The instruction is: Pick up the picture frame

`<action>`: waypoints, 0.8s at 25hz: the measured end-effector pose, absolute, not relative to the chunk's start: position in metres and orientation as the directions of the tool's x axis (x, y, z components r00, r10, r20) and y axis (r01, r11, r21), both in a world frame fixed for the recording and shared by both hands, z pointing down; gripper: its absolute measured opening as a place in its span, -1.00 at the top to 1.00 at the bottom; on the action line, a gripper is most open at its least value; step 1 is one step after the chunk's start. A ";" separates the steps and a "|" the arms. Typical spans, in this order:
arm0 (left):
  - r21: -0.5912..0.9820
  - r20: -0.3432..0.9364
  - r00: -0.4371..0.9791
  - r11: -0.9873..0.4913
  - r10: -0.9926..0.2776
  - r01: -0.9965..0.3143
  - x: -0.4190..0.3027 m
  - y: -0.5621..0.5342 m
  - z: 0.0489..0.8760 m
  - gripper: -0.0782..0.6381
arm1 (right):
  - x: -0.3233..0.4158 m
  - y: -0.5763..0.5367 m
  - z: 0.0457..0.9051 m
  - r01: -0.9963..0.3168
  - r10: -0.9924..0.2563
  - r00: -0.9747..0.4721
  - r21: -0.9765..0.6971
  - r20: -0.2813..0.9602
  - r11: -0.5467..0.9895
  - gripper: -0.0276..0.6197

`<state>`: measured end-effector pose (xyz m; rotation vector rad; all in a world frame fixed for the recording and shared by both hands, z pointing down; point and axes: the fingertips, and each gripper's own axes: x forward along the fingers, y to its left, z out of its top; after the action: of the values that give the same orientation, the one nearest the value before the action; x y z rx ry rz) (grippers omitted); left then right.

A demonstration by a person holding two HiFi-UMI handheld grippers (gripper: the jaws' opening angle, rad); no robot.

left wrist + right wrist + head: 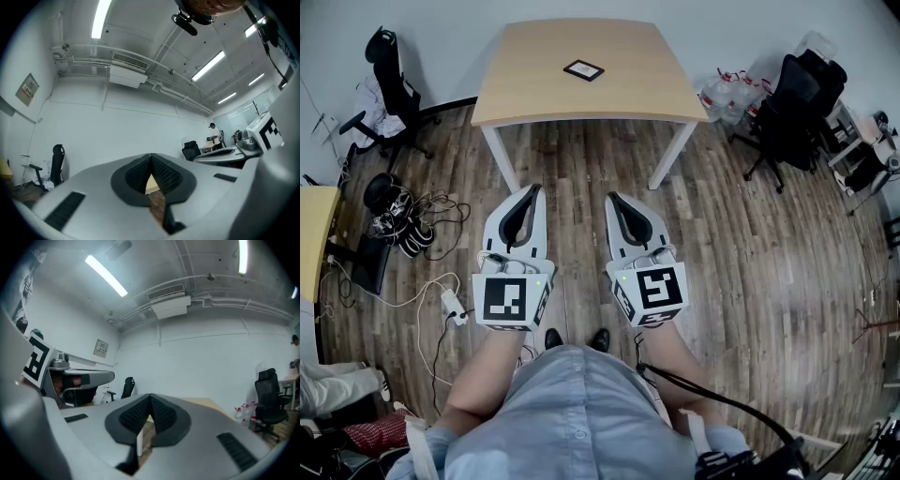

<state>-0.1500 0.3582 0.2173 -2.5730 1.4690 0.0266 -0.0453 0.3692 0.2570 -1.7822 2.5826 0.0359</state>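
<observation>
The picture frame [583, 69] lies flat on the light wooden table [534, 89], in the far half of the top and a little right of its middle. It is small, dark-edged and turned slightly askew to the table's edges. Nothing touches it, and no other thing shows on the table top. The table has white legs and stands on a wooden floor [750, 253].

Both grippers are well apart from the frame, on the near side of the table, side by side over the floor, and they point toward the table. The left gripper [532, 191] has its fingers [166, 176] closed together, with nothing between them. The right gripper [615, 199] also has its fingers [161, 414] pressed together and holds nothing.

A black office chair [389, 66] stands left of the table and a second black chair [802, 94] stands right of it, with water bottles [727, 94] between this chair and the table. On the floor at the left lie tangled cables [431, 211] and a white power strip [452, 305]. At the bottom of the head view shows the person's light blue shirt [572, 412].
</observation>
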 end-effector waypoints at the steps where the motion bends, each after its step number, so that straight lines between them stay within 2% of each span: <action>1: -0.148 -0.107 0.514 -0.498 -0.851 -0.855 -0.147 0.358 0.217 0.78 | -0.043 0.369 0.257 -0.935 -0.934 -0.356 0.018 -0.016 0.355 0.91; 20: -0.141 -0.085 0.483 -0.469 -0.872 -0.872 -0.103 0.359 0.231 0.78 | 0.004 0.368 0.272 -0.920 -0.920 -0.390 -0.010 -0.023 0.391 0.91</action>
<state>-0.1033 0.3595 0.2309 -2.5596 1.5188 0.0026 0.0038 0.3682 0.2720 -1.7206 2.5991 0.0075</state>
